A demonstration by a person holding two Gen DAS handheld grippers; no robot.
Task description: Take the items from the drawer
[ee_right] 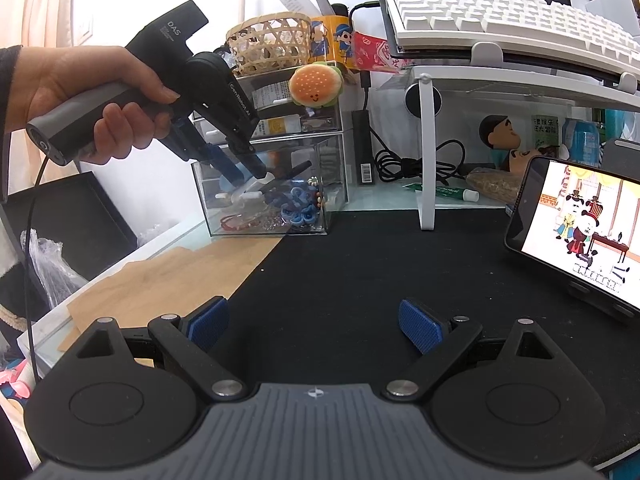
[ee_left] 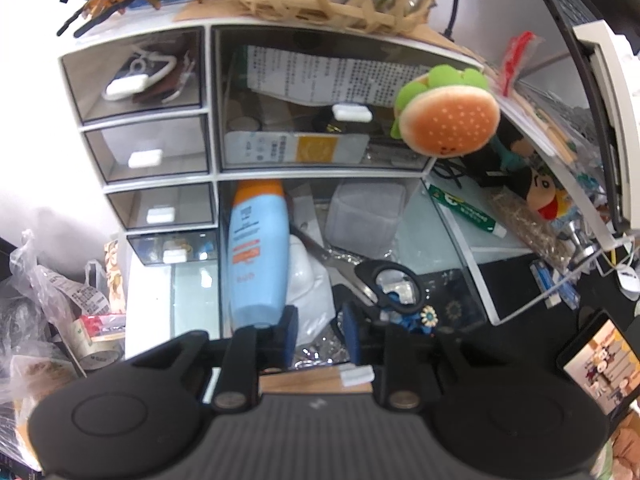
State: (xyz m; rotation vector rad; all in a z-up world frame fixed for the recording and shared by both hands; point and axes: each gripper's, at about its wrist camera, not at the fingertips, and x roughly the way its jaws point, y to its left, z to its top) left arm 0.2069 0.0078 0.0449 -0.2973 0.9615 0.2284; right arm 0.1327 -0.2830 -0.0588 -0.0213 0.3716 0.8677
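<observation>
Fig.: L gripper (ee_left: 318, 338) jaws narrowed inside drawer (ee_right: 320, 184), grip unclear; lift straight up. R gripper (ee_right: 314, 326) jaws open, empty.

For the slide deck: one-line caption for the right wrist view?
A hand dips the left tool into the pulled-out clear drawer; the open right tool hovers over the black mat.
</observation>
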